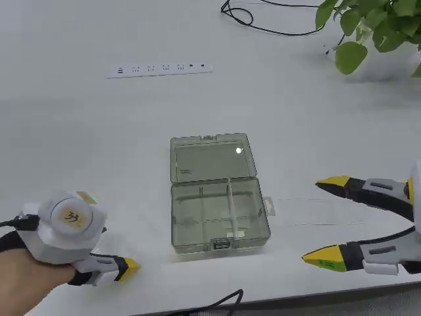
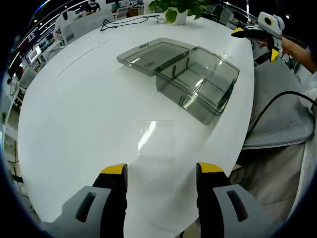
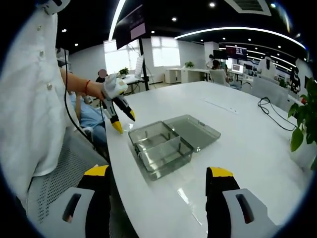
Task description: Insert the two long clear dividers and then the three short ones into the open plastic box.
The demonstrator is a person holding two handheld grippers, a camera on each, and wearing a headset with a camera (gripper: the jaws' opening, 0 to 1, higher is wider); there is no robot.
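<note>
Divider lies right of box, long axis left-right, between my right gripper's spread fingers; left gripper's fingers likewise apart.

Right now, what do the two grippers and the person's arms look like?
Both alike: left gripper and right gripper have grey fingers with yellow tips. The left has a white body, a round cap with an orange marking, and a black cable. The person wears a white buttoned shirt and a red wristband.
</note>
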